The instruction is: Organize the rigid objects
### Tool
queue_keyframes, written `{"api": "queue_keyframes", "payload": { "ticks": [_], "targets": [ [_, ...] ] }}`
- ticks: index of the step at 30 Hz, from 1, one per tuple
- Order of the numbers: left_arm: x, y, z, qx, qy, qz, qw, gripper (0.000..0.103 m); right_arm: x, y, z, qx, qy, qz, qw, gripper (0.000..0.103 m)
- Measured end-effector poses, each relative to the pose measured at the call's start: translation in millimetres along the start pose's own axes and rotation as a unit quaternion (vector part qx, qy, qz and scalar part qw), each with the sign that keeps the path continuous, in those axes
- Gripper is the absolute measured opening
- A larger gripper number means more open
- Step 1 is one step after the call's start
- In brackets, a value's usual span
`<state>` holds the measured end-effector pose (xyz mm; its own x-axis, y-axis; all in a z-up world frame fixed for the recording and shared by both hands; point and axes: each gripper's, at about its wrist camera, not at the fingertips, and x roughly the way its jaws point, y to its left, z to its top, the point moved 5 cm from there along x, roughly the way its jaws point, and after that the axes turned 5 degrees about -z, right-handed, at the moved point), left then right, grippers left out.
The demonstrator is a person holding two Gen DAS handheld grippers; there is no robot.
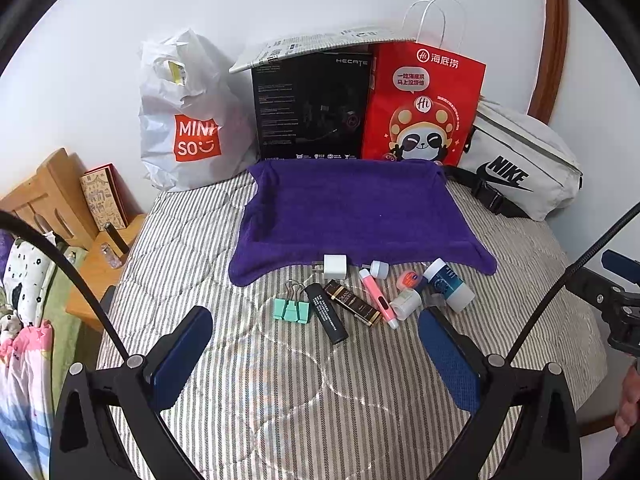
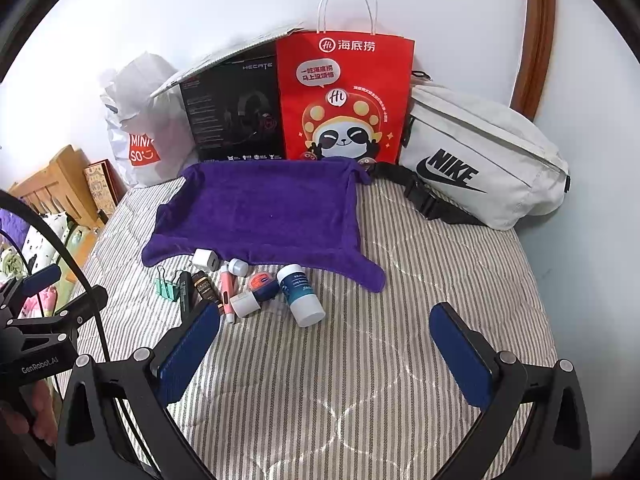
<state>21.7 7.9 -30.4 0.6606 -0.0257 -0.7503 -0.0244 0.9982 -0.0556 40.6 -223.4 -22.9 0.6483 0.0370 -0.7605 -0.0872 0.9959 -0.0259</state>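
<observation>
left gripper (image 1: 316,344) held low and level, jaws spread wide, blue pads (image 1: 182,356) facing inward, nothing between them. right gripper (image 2: 326,340) likewise wide apart and empty, pads (image 2: 460,354) angled inward. each gripper visible at the edge of the other's view, side by side. fingers of one hand (image 2: 38,420) wrapped on the left handle.

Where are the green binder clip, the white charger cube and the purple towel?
green binder clip (image 1: 292,311): left wrist view, clip body.
white charger cube (image 1: 335,267): left wrist view, top face.
purple towel (image 2: 264,208): right wrist view, bare centre.
</observation>
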Motion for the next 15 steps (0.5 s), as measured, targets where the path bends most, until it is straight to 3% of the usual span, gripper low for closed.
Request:
{"api": "queue_keyframes", "payload": {
  "ticks": [15],
  "targets": [
    [-1.4, 2.4, 0.1, 0.005, 0.003, 0.001, 1.0, 0.103, -0.3, 1.0, -1.2, 0.001, 0.001, -0.002, 1.0, 0.103]
  ]
}}
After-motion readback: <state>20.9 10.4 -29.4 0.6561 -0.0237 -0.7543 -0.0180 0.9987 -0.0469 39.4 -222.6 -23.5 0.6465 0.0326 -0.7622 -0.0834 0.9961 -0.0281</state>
